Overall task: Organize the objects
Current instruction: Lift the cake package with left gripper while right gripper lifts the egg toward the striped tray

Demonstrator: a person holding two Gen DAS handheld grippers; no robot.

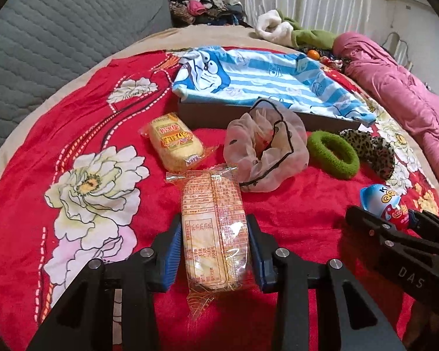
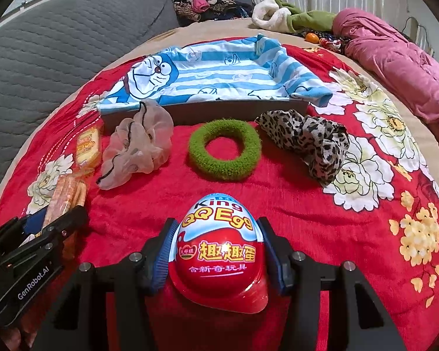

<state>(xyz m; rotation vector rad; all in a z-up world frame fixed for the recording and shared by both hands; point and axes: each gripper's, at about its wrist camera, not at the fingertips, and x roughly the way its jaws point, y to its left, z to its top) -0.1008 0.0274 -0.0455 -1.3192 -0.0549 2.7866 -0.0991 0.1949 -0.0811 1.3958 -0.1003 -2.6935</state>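
My left gripper (image 1: 215, 234) is shut on a clear-wrapped snack cake packet (image 1: 213, 225), printed side up, low over the red blanket. My right gripper (image 2: 218, 234) is shut on a red and blue toy egg (image 2: 219, 251); the egg also shows in the left wrist view (image 1: 385, 200). A second snack cake (image 1: 175, 143) lies ahead left. A sheer pink scrunchie (image 1: 266, 149), a green scrunchie (image 1: 333, 153) and a leopard scrunchie (image 1: 368, 149) lie in a row before a box lined with a blue striped cartoon towel (image 1: 266, 79).
A red flowered blanket (image 1: 102, 134) covers the bed. A grey quilted cushion (image 1: 44, 41) is at the left. A pink duvet (image 1: 401, 87) lies at the right. Clothes pile (image 1: 205, 3) and a white-green garment (image 1: 289, 29) sit at the back.
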